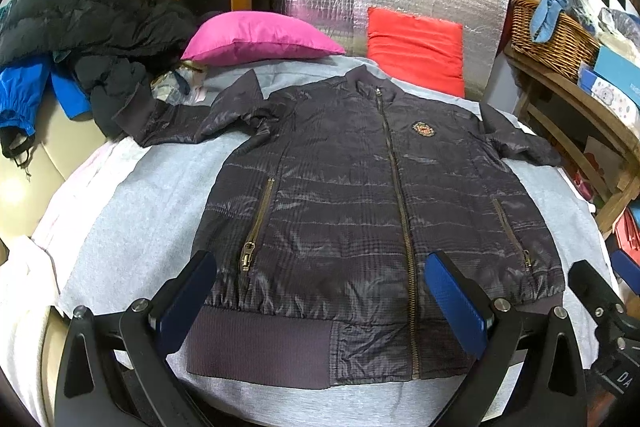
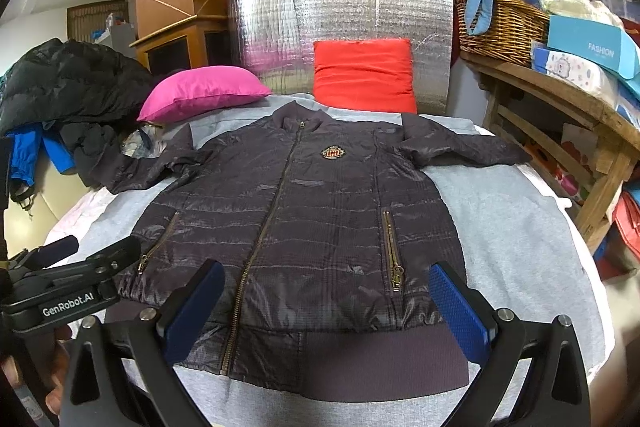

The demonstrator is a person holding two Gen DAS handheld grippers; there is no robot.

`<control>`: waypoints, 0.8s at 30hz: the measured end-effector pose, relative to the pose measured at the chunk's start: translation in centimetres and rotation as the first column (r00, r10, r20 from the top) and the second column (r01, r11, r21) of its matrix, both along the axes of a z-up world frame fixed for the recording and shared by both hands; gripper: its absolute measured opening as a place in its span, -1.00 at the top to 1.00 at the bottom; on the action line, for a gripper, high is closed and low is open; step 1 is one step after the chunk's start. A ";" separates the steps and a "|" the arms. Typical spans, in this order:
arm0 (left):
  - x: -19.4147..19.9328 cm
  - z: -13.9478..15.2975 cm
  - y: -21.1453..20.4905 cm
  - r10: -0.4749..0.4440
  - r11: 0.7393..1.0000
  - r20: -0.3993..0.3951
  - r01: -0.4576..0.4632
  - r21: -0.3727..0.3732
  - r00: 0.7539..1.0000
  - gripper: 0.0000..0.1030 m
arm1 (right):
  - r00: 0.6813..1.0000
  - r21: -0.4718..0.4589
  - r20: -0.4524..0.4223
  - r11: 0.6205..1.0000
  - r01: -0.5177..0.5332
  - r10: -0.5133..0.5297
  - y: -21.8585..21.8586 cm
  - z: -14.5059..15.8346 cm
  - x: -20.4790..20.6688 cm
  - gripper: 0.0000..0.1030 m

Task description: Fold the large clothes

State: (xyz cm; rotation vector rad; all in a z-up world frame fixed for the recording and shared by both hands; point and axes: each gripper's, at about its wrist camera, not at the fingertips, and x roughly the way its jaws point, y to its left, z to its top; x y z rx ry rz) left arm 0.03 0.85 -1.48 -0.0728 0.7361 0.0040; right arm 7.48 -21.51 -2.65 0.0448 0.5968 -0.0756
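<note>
Jacket (image 1: 360, 211) flat on the grey sheet (image 1: 132, 219), zipped, sleeves out. Likely light, puffy, slick shell; ribbed hem (image 1: 260, 347) or cuffs should grip best. Left gripper (image 1: 320, 303) and right gripper (image 2: 326, 311) both spread wide, empty, above the hem. Only the right view shows a hand (image 2: 30, 375).

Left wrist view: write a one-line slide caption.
Open left claw hovers over the hem of a dark quilted zip jacket laid flat, front up, on a grey sheet.
</note>
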 end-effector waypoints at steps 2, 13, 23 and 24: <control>0.3 -0.4 0.6 0.014 1.000 -0.011 -0.014 -0.003 1.000 -1.00 | 1.000 0.010 -0.007 1.000 0.001 -0.001 -0.3 -0.2 0.1 -1.00; 4.1 -3.1 10.1 0.246 0.962 -0.098 -0.255 -0.094 0.964 -1.00 | 0.990 0.341 -0.075 0.929 0.140 -0.122 -11.8 -2.3 1.3 -1.00; 9.7 -5.1 4.3 0.114 0.992 -0.126 -0.120 -0.040 0.985 -1.00 | 0.966 0.684 -0.118 0.686 0.247 -0.230 -24.7 -4.7 5.0 -1.00; 10.5 -5.2 3.0 0.086 0.995 -0.125 -0.090 -0.028 0.988 -1.00 | 0.963 0.717 -0.118 0.649 0.252 -0.243 -26.2 -5.0 5.6 -1.00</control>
